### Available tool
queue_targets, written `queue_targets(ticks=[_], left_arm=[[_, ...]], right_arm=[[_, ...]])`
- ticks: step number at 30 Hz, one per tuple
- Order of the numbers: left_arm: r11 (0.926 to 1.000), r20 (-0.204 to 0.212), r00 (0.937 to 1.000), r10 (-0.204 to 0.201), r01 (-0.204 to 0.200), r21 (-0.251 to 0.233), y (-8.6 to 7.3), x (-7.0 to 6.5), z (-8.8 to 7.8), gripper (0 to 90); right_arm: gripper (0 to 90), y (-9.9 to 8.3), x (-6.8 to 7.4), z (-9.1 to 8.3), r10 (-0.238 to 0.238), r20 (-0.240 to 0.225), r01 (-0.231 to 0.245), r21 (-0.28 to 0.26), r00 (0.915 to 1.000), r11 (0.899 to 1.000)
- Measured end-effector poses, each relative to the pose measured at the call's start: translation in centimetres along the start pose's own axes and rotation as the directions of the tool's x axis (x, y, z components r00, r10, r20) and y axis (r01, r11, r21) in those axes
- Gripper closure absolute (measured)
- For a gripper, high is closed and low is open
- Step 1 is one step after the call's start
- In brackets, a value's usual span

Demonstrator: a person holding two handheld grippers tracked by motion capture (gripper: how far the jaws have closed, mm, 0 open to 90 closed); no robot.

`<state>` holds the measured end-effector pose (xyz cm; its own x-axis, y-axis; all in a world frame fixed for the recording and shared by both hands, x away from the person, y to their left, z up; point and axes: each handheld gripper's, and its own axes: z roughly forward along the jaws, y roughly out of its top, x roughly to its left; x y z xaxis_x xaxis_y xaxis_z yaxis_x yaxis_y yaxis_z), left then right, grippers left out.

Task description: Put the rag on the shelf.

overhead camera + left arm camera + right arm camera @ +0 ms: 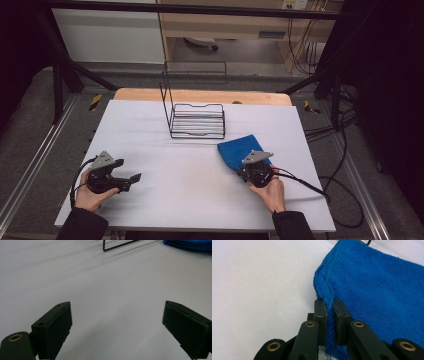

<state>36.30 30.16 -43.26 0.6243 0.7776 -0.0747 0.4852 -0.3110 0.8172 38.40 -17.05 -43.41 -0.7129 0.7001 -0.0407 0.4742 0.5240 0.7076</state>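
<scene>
Here, a person sits at a white table (165,190) with a hand-held two-jaw gripper in each hand. A folded blue cloth (239,151) lies on the table's right half, just in front and to the right of a black wire rack (197,120) that stands near the far middle of the table.

The right gripper (329,307) sits at the near edge of the cloth. In the right gripper view its jaws stand almost together, pinching a raised ridge of the cloth's hem between the pads. The rest of the cloth spreads flat beyond the jaws, and the rack's wire foot shows at the top of that view.

The left gripper (131,179) rests low over bare table on the left side, well apart from the cloth and the rack. In the left gripper view its jaws stand wide with nothing between them; the cloth and a corner of the rack show far off at the top.

The step in hand looks like the grasp on the cloth: the pinch is made, and the cloth is not yet lifted. The next move probably calls for raising the pinched edge while checking that the hem does not slip out, since only a narrow fold is caught. If the cloth is meant for the rack, it must clear the wire side, and the free left gripper could take a second corner.
</scene>
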Motion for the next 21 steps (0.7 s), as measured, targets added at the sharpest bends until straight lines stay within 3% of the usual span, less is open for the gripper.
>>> queue_targets(ticks=[10, 16, 21], left_arm=[[1.0000, -0.006, 1.0000, 0.003, -0.003, 0.002, 0.0, 0.0, -0.1, 9.2], [1.0000, -0.012, 0.9999, 0.004, -0.004, 0.005, 0.0, 0.0, -0.1, 9.1], [1.0000, -0.015, 0.9999, 0.003, -0.003, 0.006, 0.0, 0.0, -0.1, 9.0]], right_arm=[[83.6, 1.3, 1.2, -1.2, 0.082, -0.104, -0.088, -0.056, 0.9912, 0.995], [83.6, 2.2, 2.5, -1.0, 0.116, -0.169, -0.130, -0.075, 0.9787, 0.989], [83.6, 2.8, 3.8, -0.3, 0.120, -0.189, -0.137, -0.076, 0.9745, 0.988]])
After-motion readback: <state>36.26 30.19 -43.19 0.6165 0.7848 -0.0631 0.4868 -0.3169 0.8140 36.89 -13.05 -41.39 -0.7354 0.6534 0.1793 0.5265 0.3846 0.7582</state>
